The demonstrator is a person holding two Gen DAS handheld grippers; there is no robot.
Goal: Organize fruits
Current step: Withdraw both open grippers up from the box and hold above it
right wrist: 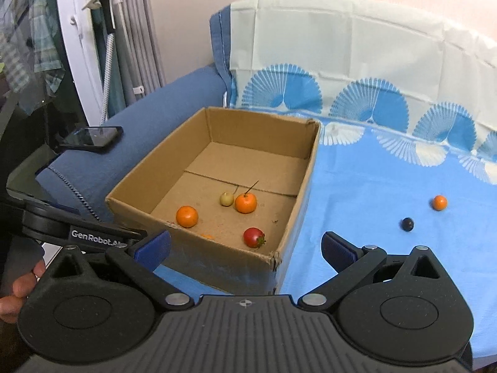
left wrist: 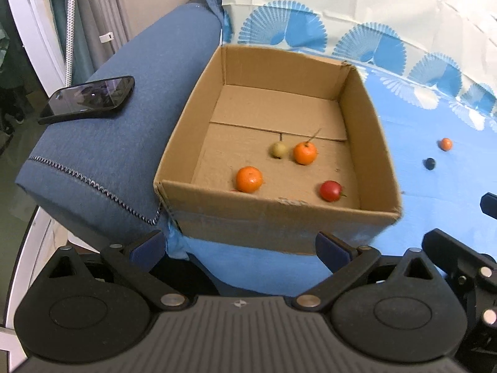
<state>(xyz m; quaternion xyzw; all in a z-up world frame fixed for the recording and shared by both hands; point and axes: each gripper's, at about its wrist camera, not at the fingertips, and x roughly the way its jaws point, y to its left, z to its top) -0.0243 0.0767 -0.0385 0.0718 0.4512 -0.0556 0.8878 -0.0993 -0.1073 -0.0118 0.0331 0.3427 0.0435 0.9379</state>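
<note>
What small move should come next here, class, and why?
Probably move the open right tool right toward the small orange fruit or the dark fruit: both lie on the blue cloth, outside the cardboard box.

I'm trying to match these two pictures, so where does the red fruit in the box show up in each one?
Left wrist view: the red fruit lies in the cardboard box, near its front right corner.
Right wrist view: the red fruit lies by the box's front wall, lower centre.
Shared landmark: the phone on the sofa arm.
</note>
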